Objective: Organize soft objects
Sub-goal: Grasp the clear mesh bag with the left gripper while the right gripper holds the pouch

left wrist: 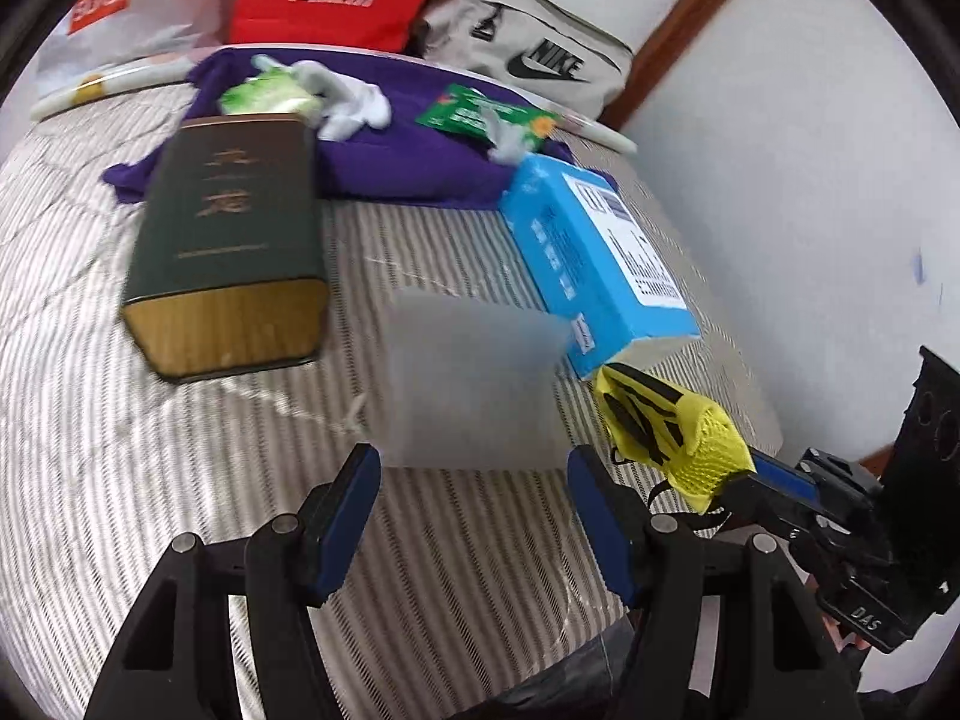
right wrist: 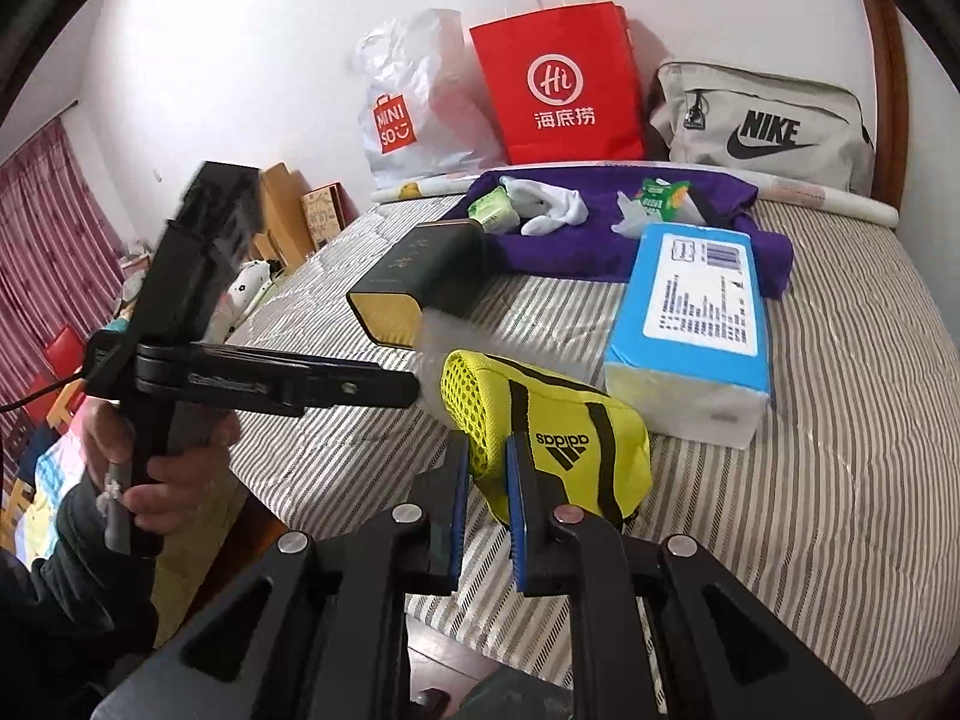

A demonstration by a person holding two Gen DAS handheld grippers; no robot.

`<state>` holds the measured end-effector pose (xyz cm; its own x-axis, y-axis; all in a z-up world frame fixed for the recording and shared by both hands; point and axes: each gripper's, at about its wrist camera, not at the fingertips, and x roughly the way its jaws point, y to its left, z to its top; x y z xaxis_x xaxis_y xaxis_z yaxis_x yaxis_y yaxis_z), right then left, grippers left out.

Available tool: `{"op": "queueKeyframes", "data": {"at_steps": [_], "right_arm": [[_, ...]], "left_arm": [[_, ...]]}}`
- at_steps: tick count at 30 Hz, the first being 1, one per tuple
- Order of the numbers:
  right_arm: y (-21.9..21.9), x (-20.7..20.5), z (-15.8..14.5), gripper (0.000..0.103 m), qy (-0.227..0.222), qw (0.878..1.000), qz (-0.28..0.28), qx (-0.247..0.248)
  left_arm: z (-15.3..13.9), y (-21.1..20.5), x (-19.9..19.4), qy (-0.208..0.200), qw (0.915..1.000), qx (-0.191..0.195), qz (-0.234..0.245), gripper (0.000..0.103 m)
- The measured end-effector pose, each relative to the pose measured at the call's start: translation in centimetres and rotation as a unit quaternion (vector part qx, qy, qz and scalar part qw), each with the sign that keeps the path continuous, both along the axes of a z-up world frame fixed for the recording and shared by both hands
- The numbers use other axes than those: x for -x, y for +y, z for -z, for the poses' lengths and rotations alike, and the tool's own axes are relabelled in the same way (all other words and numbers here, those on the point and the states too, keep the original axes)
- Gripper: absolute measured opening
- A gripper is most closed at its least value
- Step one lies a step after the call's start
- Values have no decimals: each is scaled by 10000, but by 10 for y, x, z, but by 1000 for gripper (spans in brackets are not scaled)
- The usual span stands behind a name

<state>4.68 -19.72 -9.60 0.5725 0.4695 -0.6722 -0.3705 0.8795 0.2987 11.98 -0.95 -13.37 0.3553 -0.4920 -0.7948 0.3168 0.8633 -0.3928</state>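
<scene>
- Yellow mesh and black stripes mark the task's thing in hand — a small soft adidas pouch, pinched at its mesh end by the right claw, whose blue pads are drawn in close on the fabric. It seems to hang just above the striped bed, at the near edge; whether its far side touches the cover I cannot tell.
- Its long axis runs away from the right claw, forward and to the right, toward the blue tissue pack lying just beyond it.
- From the left claw the pouch sits off to the right, just outside the right-hand finger rather than between the two; the jaws stand wide apart and hold nothing.
- Straight ahead of the left claw is a pale blurred patch, possibly clear plastic — too smeared to name.
- Judgement: the right hand is plainly the nearer one and already has the pouch, so any placing falls to it; the left would need to swing rightward to help.
- Farther out lie the dark green box on its side, then the purple cloth carrying white socks and green packets.
- Against the wall stand a red paper bag, a white plastic bag and a beige Nike bag — likely candidates for where soft things go, though nothing shows which.
</scene>
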Motion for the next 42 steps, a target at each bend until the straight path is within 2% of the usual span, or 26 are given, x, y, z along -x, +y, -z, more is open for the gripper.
{"op": "queueKeyframes", "data": {"at_steps": [4, 8, 16, 17, 19, 22, 27, 29, 30, 31, 32, 34, 37, 42], "right_arm": [[-5, 0, 4, 12, 50, 10000, 40, -7], [-10, 2, 1, 12, 9, 9999, 108, 15], [-35, 6, -6, 12, -87, 9991, 406, 105], [-38, 6, -5, 12, -77, 9989, 442, 106], [-44, 3, -2, 12, -39, 9986, 515, 100], [-51, 1, 0, 12, 6, 9982, 591, 59], [-56, -2, 3, 12, 19, 9981, 615, 6], [-57, -3, 5, 12, 36, 9980, 624, -24], [-58, -2, 5, 12, 40, 9981, 616, -38], [-58, -2, 5, 12, 38, 9981, 618, -45], [-58, -2, 5, 12, 37, 9981, 618, -49], [-58, -2, 5, 12, 34, 9981, 620, -56], [-57, -1, 5, 12, 37, 9980, 632, -81], [-53, 0, 5, 12, 34, 9982, 598, -43]], "left_arm": [[2, -14, -3, -89, 9999, -50, 97, 63], [6, -28, -10, -261, 9988, -400, 108, 63], [24, -41, -27, -207, 9971, -730, -32, 63], [27, -43, -28, -180, 9968, -773, -42, 64], [27, -49, -27, -320, 9958, -853, 29, 74], [28, -61, -27, -358, 9936, -1064, 138, 84], [30, -69, -30, -491, 9904, -1290, 29, 83], [29, -70, -31, -576, 9887, -1381, -80, 74], [29, -71, -31, -692, 9849, -1577, -155, 58], [28, -70, -30, -740, 9831, -1664, -174, 48], [28, -68, -30, -760, 9828, -1677, -164, 45], [26, -57, -30, -728, 9847, -1570, -207, 19], [25, -40, -29, -500, 9916, -1168, -229, 8], [26, -36, -18, -380, 9953, -886, -104, 9]]}}
